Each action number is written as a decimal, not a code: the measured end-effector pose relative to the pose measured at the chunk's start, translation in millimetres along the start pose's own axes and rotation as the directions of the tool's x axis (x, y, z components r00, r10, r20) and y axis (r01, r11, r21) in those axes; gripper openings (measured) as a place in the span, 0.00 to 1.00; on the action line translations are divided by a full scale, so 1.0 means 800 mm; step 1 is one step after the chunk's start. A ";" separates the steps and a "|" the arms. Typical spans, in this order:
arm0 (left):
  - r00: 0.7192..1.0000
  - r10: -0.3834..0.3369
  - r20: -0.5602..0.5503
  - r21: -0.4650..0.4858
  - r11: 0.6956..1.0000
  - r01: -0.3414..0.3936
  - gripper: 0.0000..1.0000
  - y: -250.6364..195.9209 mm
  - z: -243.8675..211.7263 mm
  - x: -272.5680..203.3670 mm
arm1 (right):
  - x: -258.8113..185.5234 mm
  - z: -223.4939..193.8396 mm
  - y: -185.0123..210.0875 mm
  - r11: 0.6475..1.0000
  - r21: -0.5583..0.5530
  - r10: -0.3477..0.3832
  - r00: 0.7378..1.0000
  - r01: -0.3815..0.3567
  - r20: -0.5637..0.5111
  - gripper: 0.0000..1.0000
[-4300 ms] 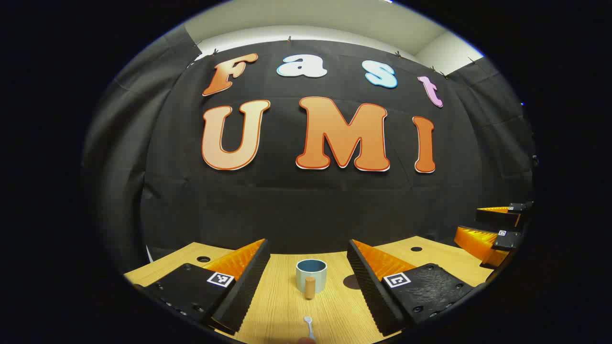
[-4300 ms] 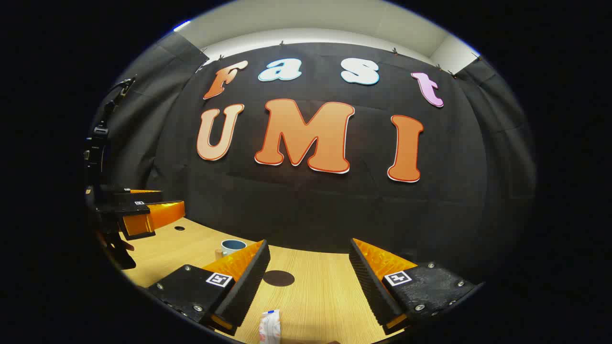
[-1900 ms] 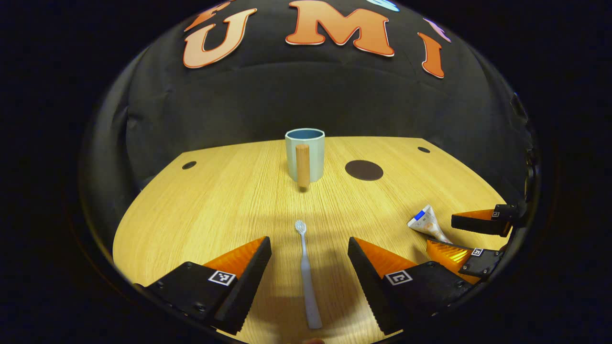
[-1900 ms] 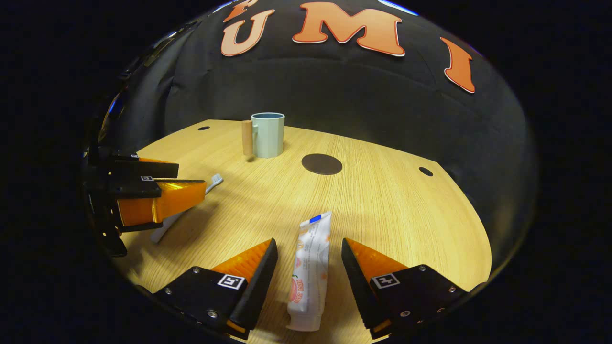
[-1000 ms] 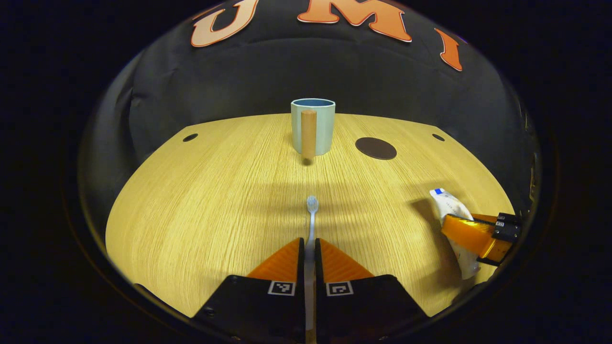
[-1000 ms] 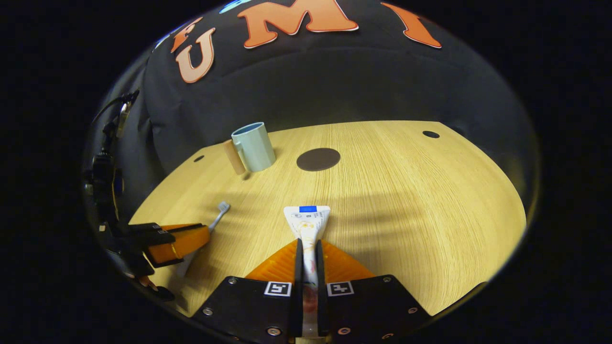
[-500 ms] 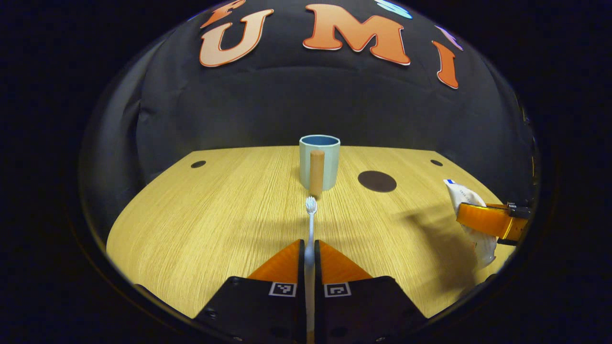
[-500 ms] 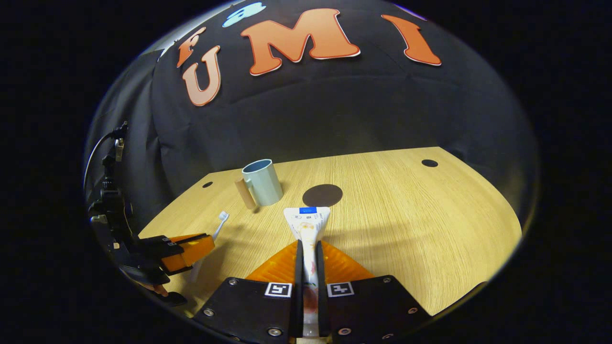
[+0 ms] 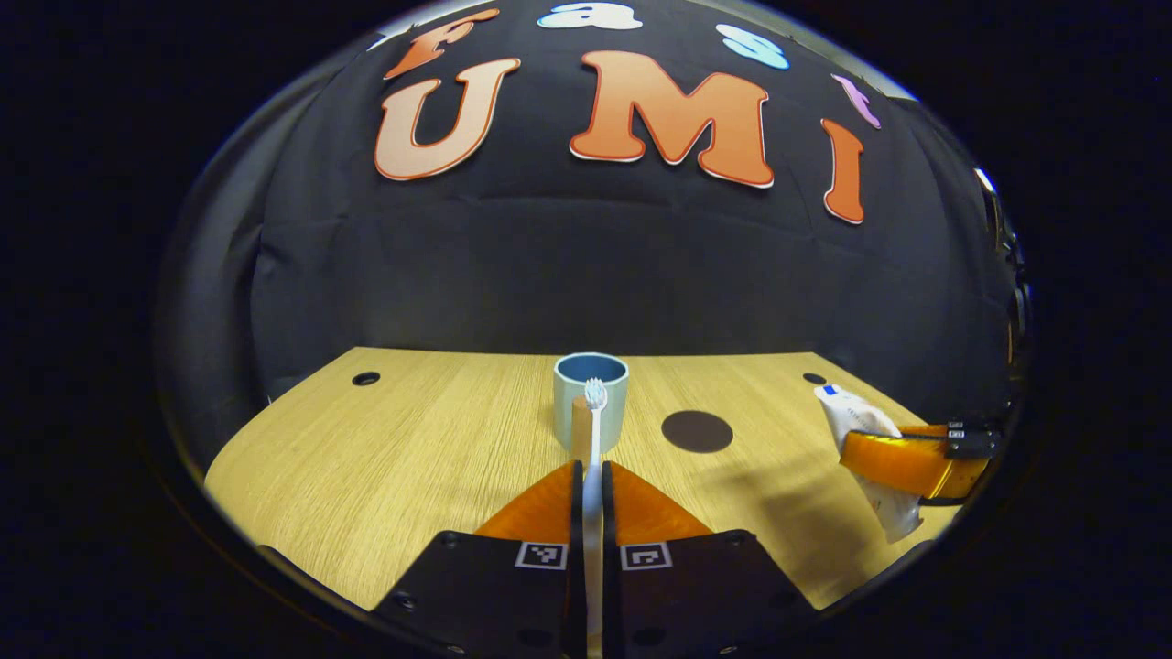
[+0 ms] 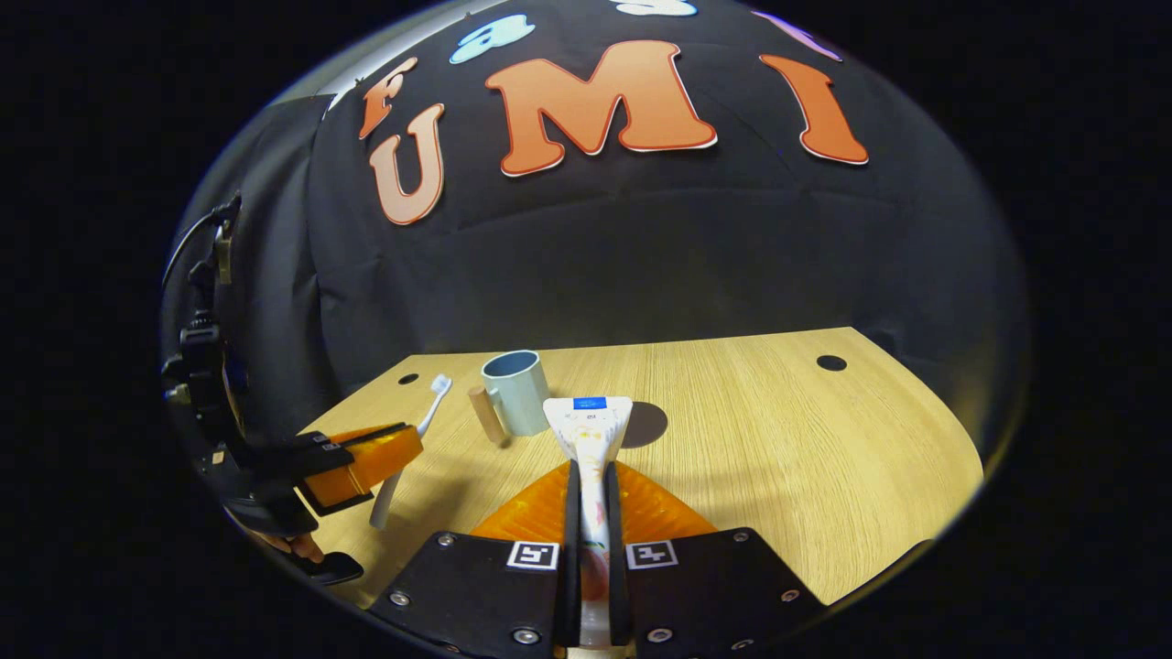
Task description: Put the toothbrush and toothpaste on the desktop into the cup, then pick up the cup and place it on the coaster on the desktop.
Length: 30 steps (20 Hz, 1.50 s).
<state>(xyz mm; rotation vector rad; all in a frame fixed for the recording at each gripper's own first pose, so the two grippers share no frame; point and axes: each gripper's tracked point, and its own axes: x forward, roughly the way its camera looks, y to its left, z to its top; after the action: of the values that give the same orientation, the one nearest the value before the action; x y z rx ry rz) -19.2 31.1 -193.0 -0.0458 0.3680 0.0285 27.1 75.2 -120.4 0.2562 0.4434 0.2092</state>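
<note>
Pinched between the pressed-together fingers of the left gripper (image 9: 591,480), the toothbrush (image 9: 594,430) is held above the desktop (image 9: 412,458), its long axis running straight forward along the fingers and its bristled head pointed at the cup (image 9: 591,403) just ahead. The toothpaste (image 10: 588,439) is likewise clamped by the right gripper (image 10: 591,485), lifted off the wood, its long axis lying along the fingers and its flat crimped end, marked by a blue patch, pointed toward the cup and the dark round coaster (image 10: 645,423) beside it. The cup is seen standing upright near the middle of the desktop, its wooden handle (image 10: 485,415) turned toward the grippers, with the coaster apart from it on the bare wood. Trouble is judged likeliest at the rim: both items are held nearly level, so either could strike the cup wall or handle and tip the cup if not tilted downward first. A collision between the two grippers over the narrow mouth is also thought possible, should both arrive together.
</note>
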 end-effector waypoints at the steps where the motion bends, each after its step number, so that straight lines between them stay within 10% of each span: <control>1: 1.000 0.001 0.020 0.001 1.000 -0.001 0.06 0.001 0.012 0.004 | 0.001 0.006 0.000 1.000 -0.004 0.003 1.000 -0.003 0.009 0.12; 18: 0.955 -0.042 0.292 -0.121 0.989 0.081 0.06 0.012 0.190 0.105 | 0.059 0.124 -0.003 0.995 -0.096 0.009 0.988 0.006 0.156 0.12; 30: 0.894 -0.252 0.370 -0.031 0.959 0.283 0.06 0.005 0.201 0.198 | 0.098 0.184 0.011 0.990 -0.142 0.055 0.967 -0.020 0.250 0.12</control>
<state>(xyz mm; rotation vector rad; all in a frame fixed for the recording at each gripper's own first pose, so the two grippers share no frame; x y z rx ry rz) 186.0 46.3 -100.2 -0.1726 -0.0138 -0.2194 160.9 74.6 -20.0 0.1522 0.1693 0.2400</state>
